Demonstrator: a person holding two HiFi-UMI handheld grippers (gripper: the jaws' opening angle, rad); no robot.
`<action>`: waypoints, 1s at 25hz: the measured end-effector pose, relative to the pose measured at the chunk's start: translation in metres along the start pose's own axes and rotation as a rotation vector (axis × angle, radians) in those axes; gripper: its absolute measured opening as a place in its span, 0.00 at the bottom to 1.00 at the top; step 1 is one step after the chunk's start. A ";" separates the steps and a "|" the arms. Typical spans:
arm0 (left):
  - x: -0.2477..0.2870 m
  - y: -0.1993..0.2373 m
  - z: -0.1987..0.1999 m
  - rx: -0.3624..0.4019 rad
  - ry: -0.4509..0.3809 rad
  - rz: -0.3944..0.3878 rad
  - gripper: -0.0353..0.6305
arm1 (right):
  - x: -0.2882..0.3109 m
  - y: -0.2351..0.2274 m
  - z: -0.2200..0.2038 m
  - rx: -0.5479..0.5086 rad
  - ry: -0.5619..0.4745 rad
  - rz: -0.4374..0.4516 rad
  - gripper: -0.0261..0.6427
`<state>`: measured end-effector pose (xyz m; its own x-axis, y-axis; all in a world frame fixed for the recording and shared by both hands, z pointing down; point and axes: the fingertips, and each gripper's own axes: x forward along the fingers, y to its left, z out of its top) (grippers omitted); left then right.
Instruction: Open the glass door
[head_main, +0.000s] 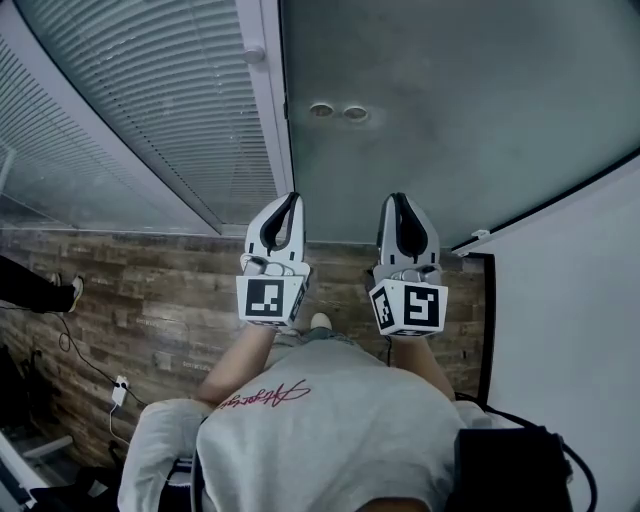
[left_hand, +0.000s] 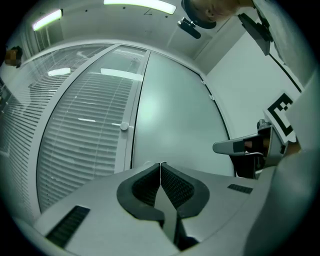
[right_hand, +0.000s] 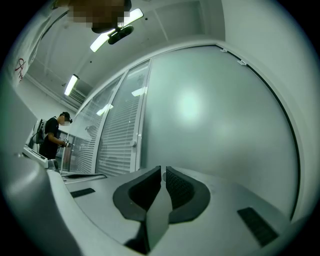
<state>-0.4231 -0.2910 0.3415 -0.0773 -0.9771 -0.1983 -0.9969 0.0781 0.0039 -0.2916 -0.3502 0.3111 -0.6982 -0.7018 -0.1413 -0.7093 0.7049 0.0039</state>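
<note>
Approaching is the step in hand, I'd say, nothing's on the glass yet. In the head view the frosted glass door (head_main: 450, 110) fills 12 to 2 o'clock and looks closed. A panel with blinds (head_main: 170, 100) sits next to it around 10 to 11 o'clock. The left hand-held gripper (head_main: 292, 198) and right hand-held gripper (head_main: 397, 198) are side by side near the centre, both pointing at the door. Neither seems to touch it.

Both have their jaws pressed together with nothing between them; each gripper's own view shows only closed pads and the door beyond.

I can't spot a proper handle. There are two small round discs (head_main: 338, 112) on the glass at 12 o'clock from the grippers, close to the door's edge. A little knob (head_main: 255, 50) sits on the frame at 11 o'clock.

My guess for the next move: bring the closed tips onto the glass near that edge and push steadily. If it has to be pulled, something grabbable needs finding first.
</note>
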 end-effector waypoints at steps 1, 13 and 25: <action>0.003 0.003 -0.002 -0.004 0.008 -0.002 0.08 | 0.008 0.001 -0.003 0.001 0.008 0.000 0.07; 0.010 0.047 -0.013 -0.013 0.055 -0.019 0.08 | 0.153 0.024 -0.049 -0.065 0.111 -0.036 0.27; 0.010 0.068 -0.022 -0.030 0.074 -0.041 0.08 | 0.197 0.017 -0.077 -0.090 0.158 -0.101 0.27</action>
<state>-0.4922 -0.2994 0.3612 -0.0357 -0.9914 -0.1256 -0.9991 0.0325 0.0269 -0.4488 -0.4840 0.3599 -0.6247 -0.7808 0.0112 -0.7773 0.6231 0.0874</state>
